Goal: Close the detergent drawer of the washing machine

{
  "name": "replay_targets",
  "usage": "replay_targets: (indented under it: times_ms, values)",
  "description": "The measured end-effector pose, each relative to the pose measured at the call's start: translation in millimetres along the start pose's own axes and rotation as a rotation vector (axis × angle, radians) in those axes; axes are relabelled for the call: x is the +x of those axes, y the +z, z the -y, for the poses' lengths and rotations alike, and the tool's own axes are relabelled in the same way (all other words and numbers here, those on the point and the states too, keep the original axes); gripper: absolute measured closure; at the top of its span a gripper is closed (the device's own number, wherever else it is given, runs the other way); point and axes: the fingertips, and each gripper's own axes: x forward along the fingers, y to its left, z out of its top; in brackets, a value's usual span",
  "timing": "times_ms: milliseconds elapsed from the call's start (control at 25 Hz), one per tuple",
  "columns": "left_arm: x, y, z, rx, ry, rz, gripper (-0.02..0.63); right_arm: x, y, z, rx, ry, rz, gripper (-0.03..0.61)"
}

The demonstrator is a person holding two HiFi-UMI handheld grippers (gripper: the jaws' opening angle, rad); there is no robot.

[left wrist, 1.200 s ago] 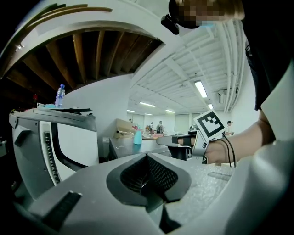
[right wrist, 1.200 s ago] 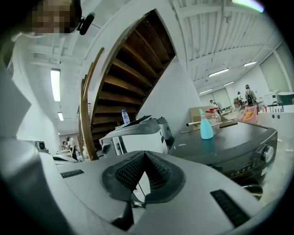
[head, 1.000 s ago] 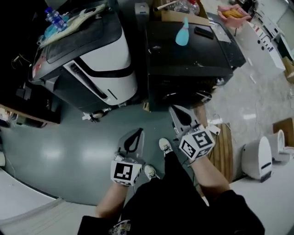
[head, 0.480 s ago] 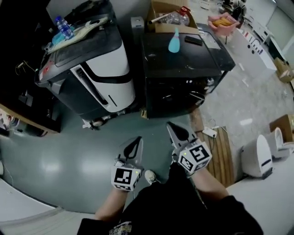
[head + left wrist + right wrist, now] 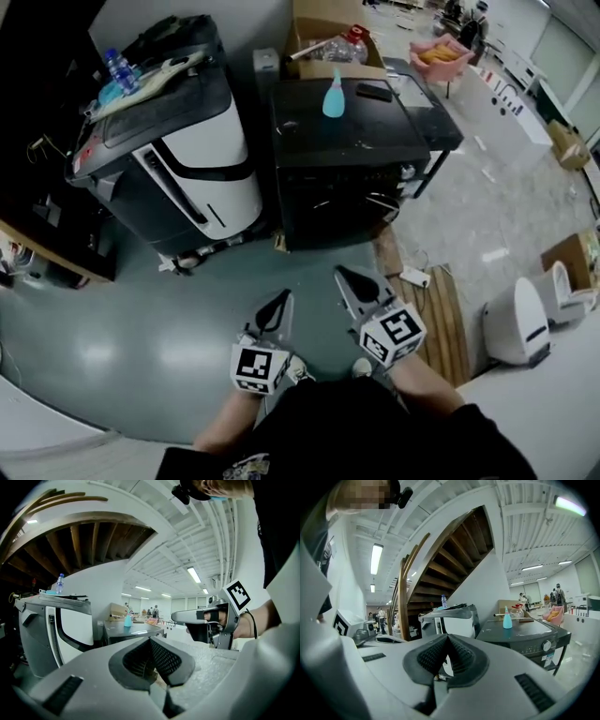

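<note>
The black washing machine (image 5: 352, 141) stands at the top middle of the head view, a teal bottle (image 5: 333, 95) on its lid. Its front control panel (image 5: 534, 644) with a round knob looks flush in the right gripper view; I cannot make out a drawer sticking out. My left gripper (image 5: 279, 302) and right gripper (image 5: 345, 277) hang side by side over the grey floor, well short of the machine's front. Both are shut with nothing between the pads (image 5: 164, 656), (image 5: 459, 656). The right gripper (image 5: 180, 617) also shows in the left gripper view, held in a hand.
A white and grey machine (image 5: 183, 155) stands left of the washer, a water bottle (image 5: 116, 58) on top. A cardboard box (image 5: 323, 33) sits behind the washer. A wooden pallet (image 5: 441, 309) and a white appliance (image 5: 516, 323) are at the right. A wooden staircase (image 5: 454, 555) rises beyond.
Both grippers have drawn back from the black washing machine, which now sits farther up and smaller in the head view. Jaws stayed shut.
</note>
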Motion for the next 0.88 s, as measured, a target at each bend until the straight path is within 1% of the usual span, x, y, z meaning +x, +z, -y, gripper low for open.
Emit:
replay_targets:
  times_ms: [120, 200, 360, 480, 560, 720, 880]
  values:
    - [9, 1, 21, -0.005, 0.023, -0.001, 0.611, -20, 1, 11, -0.003, 0.019, 0.006, 0.58]
    - [16, 4, 39, 0.0, 0.038, 0.014, 0.611, -36, 1, 22, 0.0, 0.028, 0.013, 0.58]
    - [28, 3, 82, -0.003, 0.048, -0.007, 0.611, -69, 0, 44, 0.011, 0.049, 0.026, 0.58]
    - [37, 8, 108, -0.002, 0.06, 0.02, 0.611, -93, 2, 59, 0.025, 0.057, 0.022, 0.58]
    - [41, 4, 124, -0.009, 0.064, 0.012, 0.611, -106, -1, 68, 0.036, 0.069, 0.027, 0.58]
    - [45, 7, 152, 0.014, 0.078, 0.015, 0.611, -128, -6, 80, 0.053, 0.087, 0.047, 0.581]
    - [47, 5, 170, 0.02, 0.088, -0.005, 0.611, -145, -11, 87, 0.065, 0.094, 0.046, 0.581]
